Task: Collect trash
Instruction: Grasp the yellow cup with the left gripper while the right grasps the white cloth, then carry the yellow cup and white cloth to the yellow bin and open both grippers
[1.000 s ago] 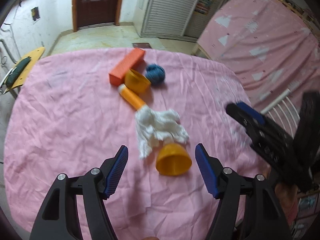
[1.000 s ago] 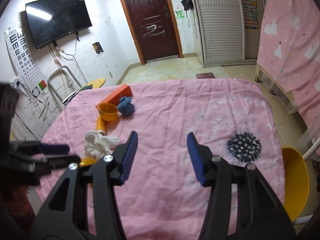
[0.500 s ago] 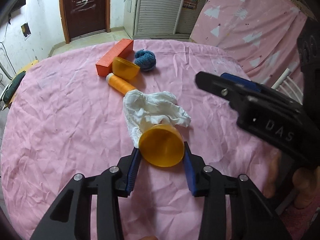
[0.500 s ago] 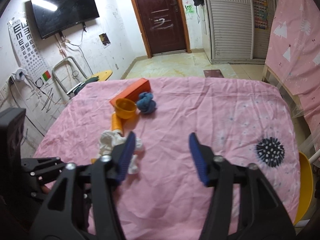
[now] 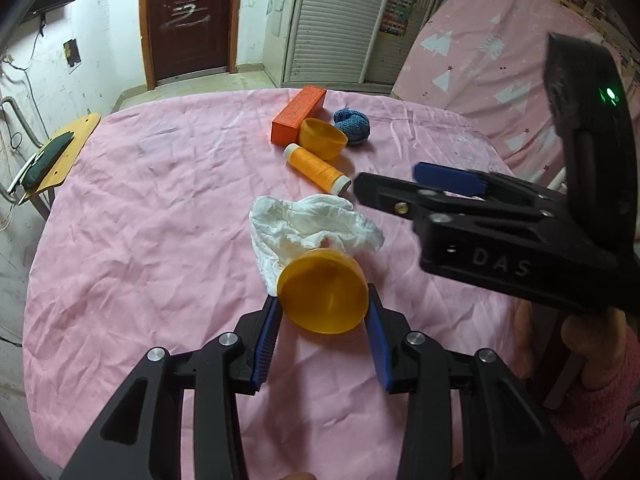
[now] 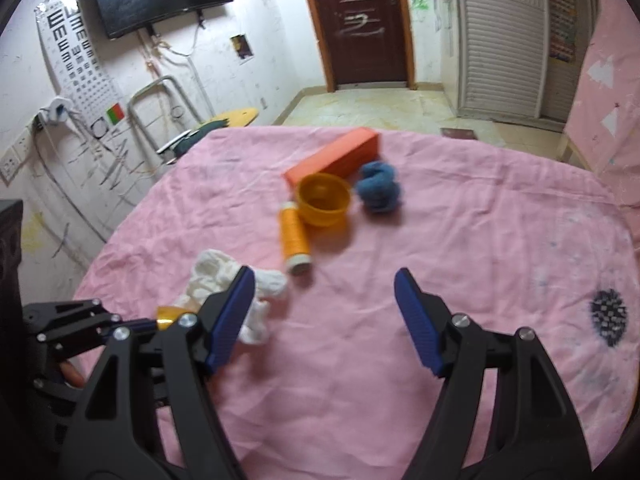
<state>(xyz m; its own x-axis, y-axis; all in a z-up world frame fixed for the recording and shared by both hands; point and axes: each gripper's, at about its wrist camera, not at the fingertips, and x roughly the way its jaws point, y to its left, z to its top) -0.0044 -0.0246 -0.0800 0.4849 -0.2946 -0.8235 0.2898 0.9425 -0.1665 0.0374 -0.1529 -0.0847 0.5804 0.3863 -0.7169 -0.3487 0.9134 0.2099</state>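
My left gripper is shut on a small orange cup lying on its side on the pink tablecloth. A crumpled white tissue lies just beyond the cup and touches it. My right gripper hovers over the cloth with its jaws opening and nothing between them; the tissue sits by its left finger. In the left wrist view the right gripper reaches in from the right, above the tissue. In the right wrist view the left gripper is at the lower left.
Farther back lie an orange thread spool, a second orange cup, an orange box and a blue yarn ball. A yellow-seated chair stands left of the table. A black spiky mark is on the right side of the cloth.
The left gripper went from open around the orange cup to shut on it. The right gripper moved left toward the tissue and its jaws spread wider.
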